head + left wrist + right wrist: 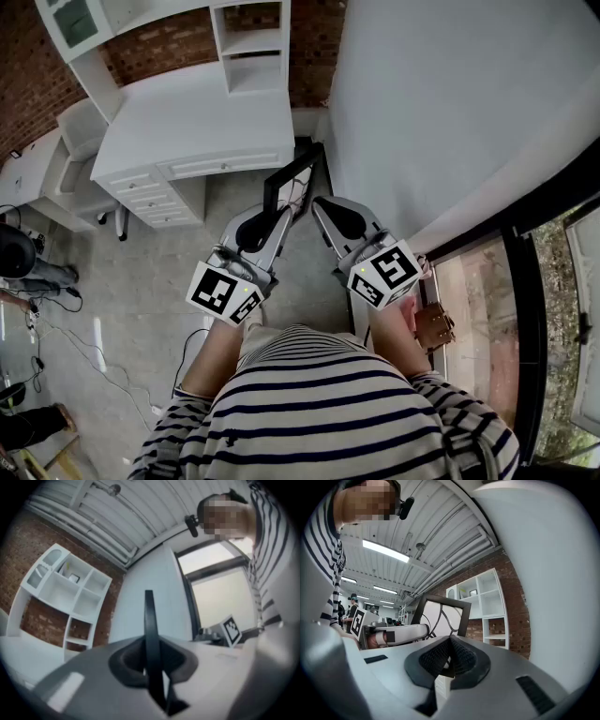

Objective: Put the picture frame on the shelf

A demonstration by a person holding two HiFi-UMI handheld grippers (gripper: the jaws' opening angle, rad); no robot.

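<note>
Two grippers up front, and the frame (292, 170) hangs in the air between them, out in front of the person and well apart from the shelf (251, 49) that sits on the white desk (206, 122).

The left gripper (279, 214) is clamped on the frame's edge. In its own view the black bar runs edge-on right through the pads. The right gripper (321, 203) has its pads pressed together just beside the frame. There's a small dark sliver low between them, but I can't tell if that's part of the frame, so I'd call it closed and maybe not carrying anything.

What worries me from here:
- If it's really a one-sided pinch on a thin edge, the frame could swing or slide out during the carry over the desk.
- The shelf cubbies look narrow, so a tilted frame could clip a divider or a board on the way in.
- Letting go before it leans properly on its stand could mean it flops face down.

I'd keep it upright and square it to the opening first.
</note>
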